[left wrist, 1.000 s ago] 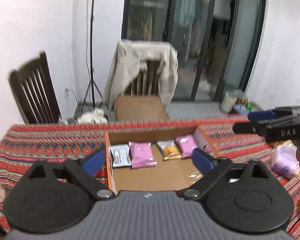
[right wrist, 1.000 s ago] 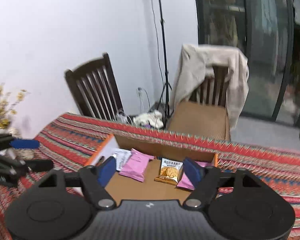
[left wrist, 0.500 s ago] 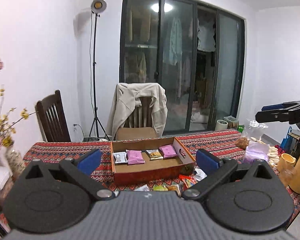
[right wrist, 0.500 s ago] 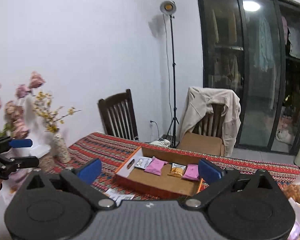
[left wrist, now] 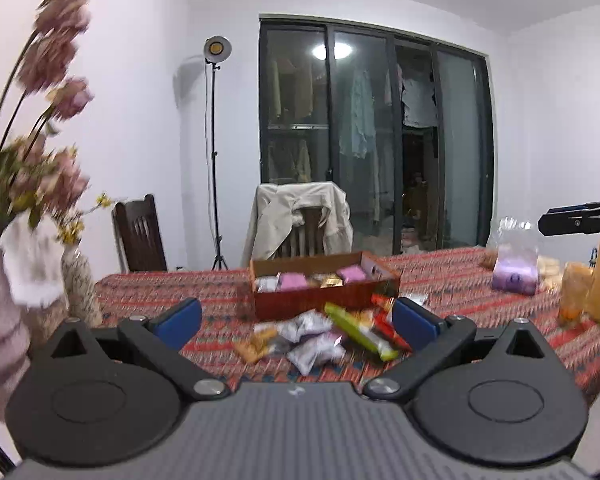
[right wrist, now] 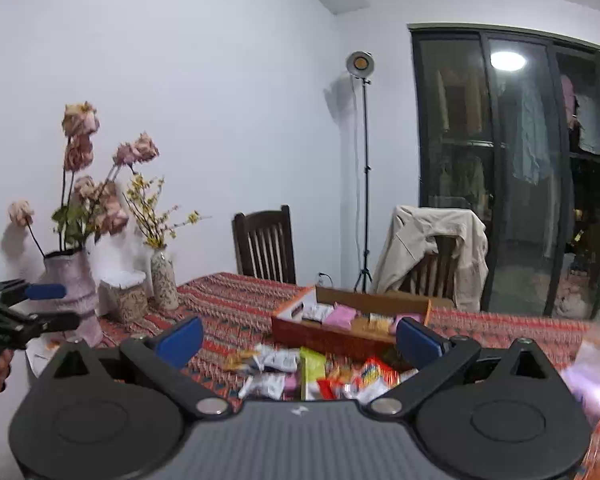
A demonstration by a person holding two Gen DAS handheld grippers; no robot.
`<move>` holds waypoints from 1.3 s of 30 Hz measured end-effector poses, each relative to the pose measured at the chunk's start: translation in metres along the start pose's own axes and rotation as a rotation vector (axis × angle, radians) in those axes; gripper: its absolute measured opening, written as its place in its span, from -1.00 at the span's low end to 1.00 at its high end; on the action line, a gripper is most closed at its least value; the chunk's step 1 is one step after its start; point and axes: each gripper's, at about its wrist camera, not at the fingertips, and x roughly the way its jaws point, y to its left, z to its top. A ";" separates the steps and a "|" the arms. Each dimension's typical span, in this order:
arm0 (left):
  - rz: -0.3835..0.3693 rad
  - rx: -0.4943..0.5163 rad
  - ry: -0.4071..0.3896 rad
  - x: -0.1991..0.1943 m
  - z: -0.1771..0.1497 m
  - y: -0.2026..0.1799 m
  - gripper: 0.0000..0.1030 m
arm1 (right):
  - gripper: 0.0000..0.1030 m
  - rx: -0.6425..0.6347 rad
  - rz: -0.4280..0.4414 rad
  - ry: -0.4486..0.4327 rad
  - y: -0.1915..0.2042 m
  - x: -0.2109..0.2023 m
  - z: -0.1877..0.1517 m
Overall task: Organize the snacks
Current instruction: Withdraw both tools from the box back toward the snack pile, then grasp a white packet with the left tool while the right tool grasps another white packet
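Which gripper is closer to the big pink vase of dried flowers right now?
Left. The left gripper hangs open right beside the pink vase, level with its body. The right gripper, also open, sits further along the table, facing the snack pile.

Both grippers [left wrist: 297, 322] back from box [left wrist: 324, 286].

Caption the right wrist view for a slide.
Open right tongs above loose snack packets, a partly filled cardboard box behind them on the patterned tablecloth.

open jaws, snack pile [right wrist: 320, 372], cardboard box [right wrist: 340, 336]
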 end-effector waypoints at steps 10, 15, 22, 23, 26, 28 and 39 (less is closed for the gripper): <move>0.104 -0.143 0.104 0.012 -0.110 0.011 1.00 | 1.00 -0.011 -0.184 -0.010 0.029 0.023 -0.145; 0.095 -0.159 0.134 0.023 -0.136 0.017 1.00 | 1.00 0.032 -0.208 0.046 0.032 0.041 -0.197; 0.114 -0.165 0.109 0.041 -0.139 0.024 1.00 | 1.00 0.086 -0.206 0.033 0.021 0.052 -0.209; 0.118 -0.162 0.107 0.043 -0.138 0.025 1.00 | 1.00 0.095 -0.205 0.033 0.019 0.054 -0.210; 0.120 -0.142 0.114 0.056 -0.135 0.025 1.00 | 1.00 0.115 -0.209 0.036 0.011 0.061 -0.208; 0.115 -0.150 0.115 0.064 -0.134 0.025 1.00 | 1.00 0.128 -0.213 0.039 0.006 0.066 -0.208; -0.019 0.007 0.156 0.143 -0.109 0.011 0.97 | 1.00 0.141 -0.215 0.047 -0.044 0.104 -0.182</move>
